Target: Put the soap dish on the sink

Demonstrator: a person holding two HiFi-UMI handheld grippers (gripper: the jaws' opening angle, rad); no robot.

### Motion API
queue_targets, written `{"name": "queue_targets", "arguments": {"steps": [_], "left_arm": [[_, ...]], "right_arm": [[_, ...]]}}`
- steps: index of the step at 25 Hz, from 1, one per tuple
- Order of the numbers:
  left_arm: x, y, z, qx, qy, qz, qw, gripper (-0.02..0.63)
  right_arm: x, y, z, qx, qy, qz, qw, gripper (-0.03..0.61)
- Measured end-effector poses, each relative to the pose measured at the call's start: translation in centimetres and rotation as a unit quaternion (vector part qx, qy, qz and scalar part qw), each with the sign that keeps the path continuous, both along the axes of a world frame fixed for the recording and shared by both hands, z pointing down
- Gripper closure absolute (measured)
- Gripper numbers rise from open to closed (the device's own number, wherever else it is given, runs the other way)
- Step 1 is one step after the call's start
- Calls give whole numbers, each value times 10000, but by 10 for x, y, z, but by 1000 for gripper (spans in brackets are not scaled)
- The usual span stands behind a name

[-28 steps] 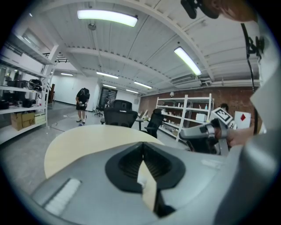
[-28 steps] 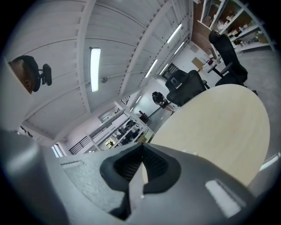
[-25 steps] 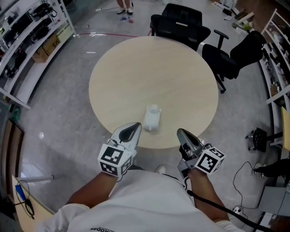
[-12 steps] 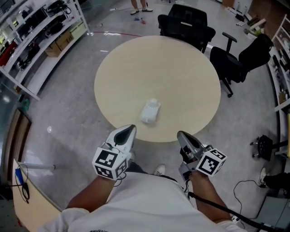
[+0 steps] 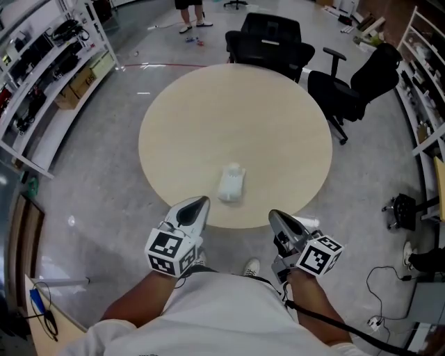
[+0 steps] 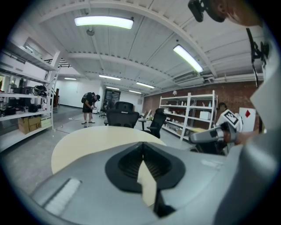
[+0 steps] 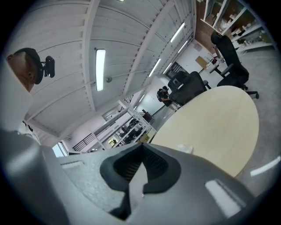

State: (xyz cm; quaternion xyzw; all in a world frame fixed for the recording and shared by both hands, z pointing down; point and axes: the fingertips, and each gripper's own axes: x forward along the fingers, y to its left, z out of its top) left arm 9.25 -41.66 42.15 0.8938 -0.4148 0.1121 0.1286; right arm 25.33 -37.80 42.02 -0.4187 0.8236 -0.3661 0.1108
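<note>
A small white plastic item [image 5: 231, 184] lies on the round beige table [image 5: 236, 118], near its front edge. It is too small here to tell soap dish from sink. In the right gripper view its white corner [image 7: 185, 148] peeks over the jaws. My left gripper [image 5: 199, 202] hovers at the table's near edge, just left of and below the item, shut and empty. The right gripper [image 5: 275, 215] is level with it on the right, also shut with nothing held. Each gripper's own view shows its jaws meeting in one seam, left gripper [image 6: 141, 145] and right gripper [image 7: 141, 147].
Two black office chairs [image 5: 268, 38] [image 5: 358, 87] stand at the table's far side. Shelving [image 5: 42, 62] lines the left wall and more racks the right. A person [image 5: 188, 10] stands far off. Cables [image 5: 375, 292] lie on the floor at right.
The head view has swung slightly, so the table sits a little differently in the picture. Both grippers stay shut near the table's front edge, and the white item has not moved.
</note>
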Motion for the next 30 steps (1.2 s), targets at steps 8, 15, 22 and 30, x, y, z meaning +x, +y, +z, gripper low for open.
{"name": "queue_targets", "arguments": {"steps": [8, 15, 22, 30], "left_arm": [[-28, -7, 7, -87, 54, 257, 9996, 606], [-33, -9, 7, -105, 210, 337, 9992, 606], [-33, -9, 7, -75, 260, 365, 9990, 606], [-33, -9, 7, -79, 263, 346, 9990, 606]], "right_arm": [[-29, -3, 2, 28, 312, 323, 9990, 577], [-39, -1, -3, 55, 305, 435, 9986, 577], [-39, 0, -1, 16, 375, 455, 9983, 578], [-39, -1, -1, 1, 385, 441, 9983, 578]]}}
